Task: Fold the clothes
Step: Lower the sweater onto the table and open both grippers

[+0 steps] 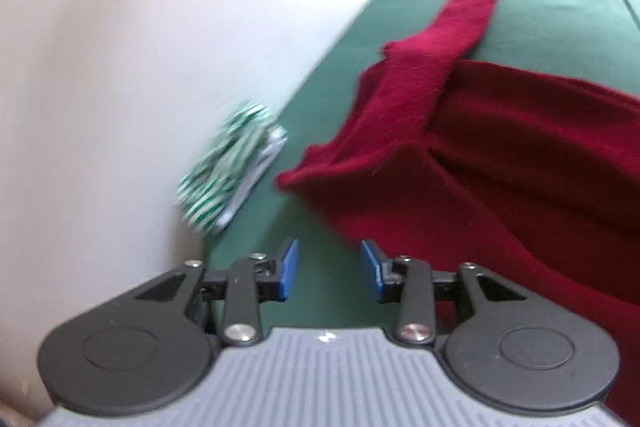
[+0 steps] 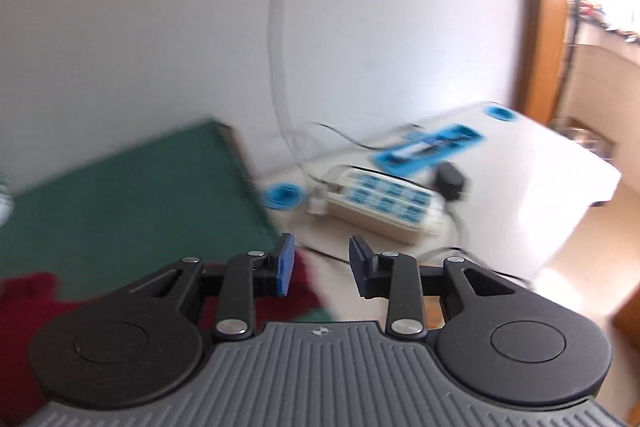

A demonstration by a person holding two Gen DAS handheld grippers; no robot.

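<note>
Both grippers empty over red sweater.
Left gripper [image 1: 329, 269] and right gripper [image 2: 320, 269]: jaws parted, nothing between them. Sweater [image 1: 500, 163] lies on green desk [image 1: 560, 15], at 2 o'clock from left jaws, sleeve [image 1: 464, 15] trailing toward 12. Knit looks soft, limp, light; best pinched at hem or shoulder edge.

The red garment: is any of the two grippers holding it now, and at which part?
Nothing is held. The left gripper and the right gripper both stand open with nothing between their pads; the red garment lies loose on the green table.
</note>
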